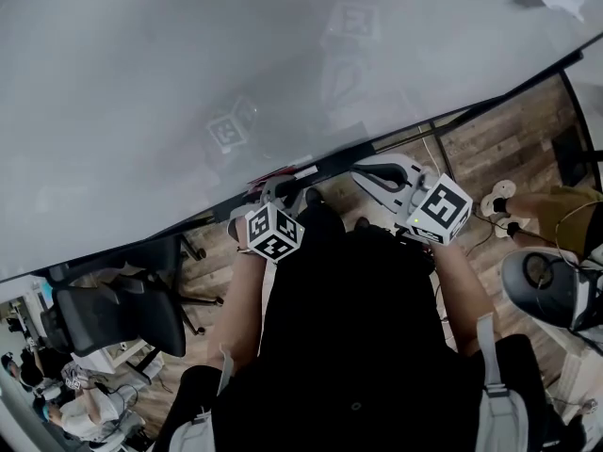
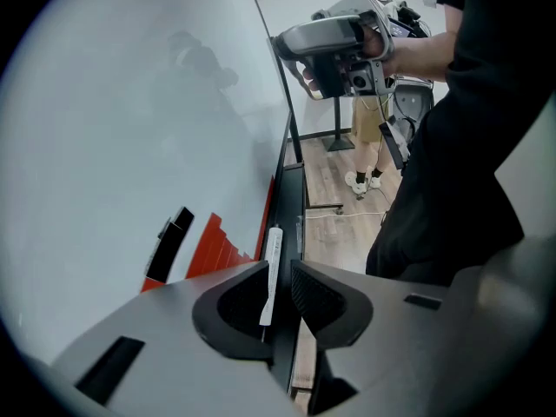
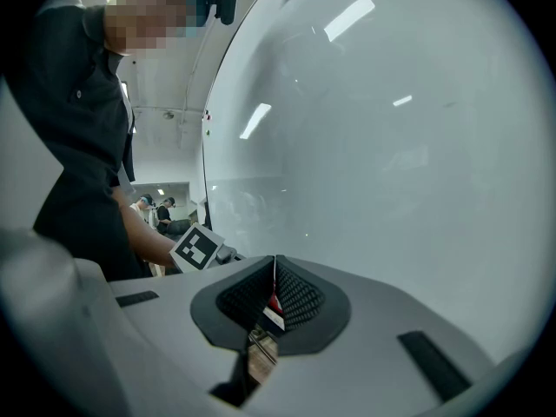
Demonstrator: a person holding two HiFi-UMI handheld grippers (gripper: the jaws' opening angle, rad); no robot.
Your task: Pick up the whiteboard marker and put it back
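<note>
1. The slim white whiteboard marker [image 2: 273, 252] lies on the narrow black ledge [image 2: 294, 200] at the foot of the large glossy whiteboard [image 1: 236, 64]. Its long axis runs along the ledge, pointing away from the left tool's camera.
2. The left tool [image 2: 281, 276] is down at that ledge with its jaws a narrow gap apart. The marker's near end sits inside the gap, close against the board-side jaw. I cannot tell whether it touches that jaw, and the other jaw stands clear of it, so nothing is clamped.
3. The right tool [image 3: 274, 266] is held higher and further along the board, well apart from the marker, with its jaws closed tip to tip. A scrap of red and white shows through the slot behind the tips, and I cannot tell what it is.
4. A flat red piece with a stepped edge [image 2: 228, 248] sits at the board's foot, just beside the marker on the board side.
5. The left hand is plainly the nearer one.
6. The marker's barrel already runs between the left jaws, across their closing direction, so a squeeze should catch it side to side.
7. That grip would land near one end, so the far end may droop or swing when lifted.
8. These views alone do not show whether this is the pick-up or the marker put back.
</note>
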